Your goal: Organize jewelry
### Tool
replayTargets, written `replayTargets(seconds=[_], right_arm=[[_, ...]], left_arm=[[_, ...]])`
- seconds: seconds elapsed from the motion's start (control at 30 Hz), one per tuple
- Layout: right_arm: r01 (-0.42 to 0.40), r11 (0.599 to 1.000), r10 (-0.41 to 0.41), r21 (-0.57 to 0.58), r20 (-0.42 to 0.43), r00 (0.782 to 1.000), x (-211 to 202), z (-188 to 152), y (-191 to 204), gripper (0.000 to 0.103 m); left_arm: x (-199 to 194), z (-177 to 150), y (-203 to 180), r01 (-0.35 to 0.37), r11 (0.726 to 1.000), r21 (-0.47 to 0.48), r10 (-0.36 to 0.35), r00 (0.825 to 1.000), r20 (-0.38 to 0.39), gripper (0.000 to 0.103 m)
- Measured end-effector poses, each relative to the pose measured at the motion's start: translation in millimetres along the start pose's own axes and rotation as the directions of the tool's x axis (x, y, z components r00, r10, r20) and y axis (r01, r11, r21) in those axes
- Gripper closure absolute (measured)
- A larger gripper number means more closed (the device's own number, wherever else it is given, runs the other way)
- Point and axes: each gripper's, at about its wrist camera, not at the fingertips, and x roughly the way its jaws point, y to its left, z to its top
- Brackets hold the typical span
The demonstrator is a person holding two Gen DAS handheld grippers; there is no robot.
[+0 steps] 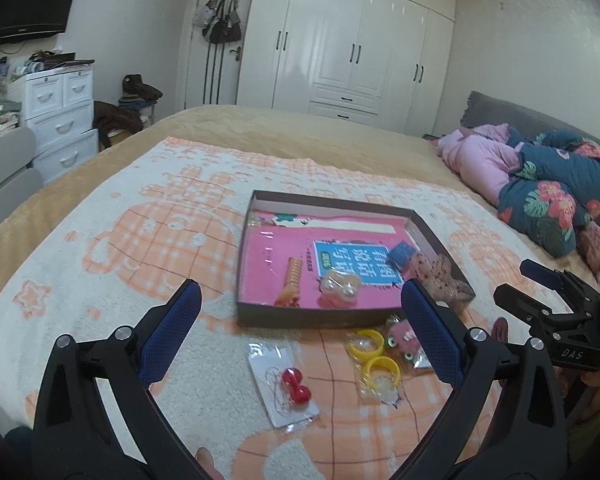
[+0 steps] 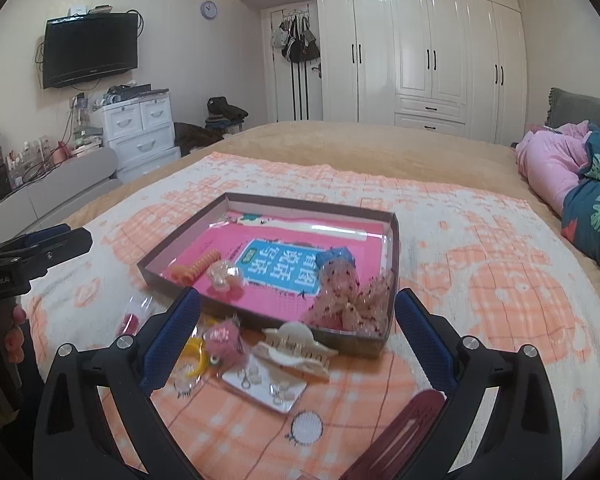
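A shallow brown box [image 1: 300, 317] [image 2: 260, 200] with a pink lining lies on the bed and holds an orange spiral hair tie [image 1: 291, 280] [image 2: 194, 270], a pearly clip [image 1: 340, 285], a blue piece [image 1: 404, 252] and a spotted bow [image 2: 356, 300]. In front of it lie a card with red ball earrings [image 1: 294, 388], yellow rings [image 1: 374, 354] [image 2: 194, 356], a pink charm [image 2: 222, 340], a white claw clip [image 2: 296, 346], a card of small earrings [image 2: 266, 386] and a dark red clip [image 2: 404, 428]. My left gripper [image 1: 300, 316] is open above the earring card. My right gripper [image 2: 298, 322] is open above the claw clip.
An orange and white blanket [image 1: 120, 248] covers the bed. Folded quilts [image 1: 548, 196] lie at the right. White wardrobes [image 2: 420, 48], a drawer unit [image 2: 140, 132] and a wall TV [image 2: 90, 50] stand beyond the bed.
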Motion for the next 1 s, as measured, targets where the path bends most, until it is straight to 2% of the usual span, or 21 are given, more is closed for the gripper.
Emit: replayTargets(seconds=[0.4, 0.77, 1.0], right_arm=[[0.021, 1.0, -0.021, 0.005, -0.034, 0.999, -10, -19, -5, 0.008], [0.05, 0.998, -0.048, 0.028, -0.061, 0.997, -14, -30, -16, 0.008], [0.052, 0.998, -0.05, 0.025, -0.099, 0.994, -2, -34, -21, 0.008]], left_arm=[[7, -20, -24, 0.042, 0.997, 0.07, -0.037, 0.997, -0.071, 0.012], [23, -45, -52, 0.082, 0.985, 0.154, -0.055, 0.984, -0.171, 0.012], [36, -58, -65, 0.102, 0.975, 0.196, -0.058, 0.974, -0.218, 0.012]])
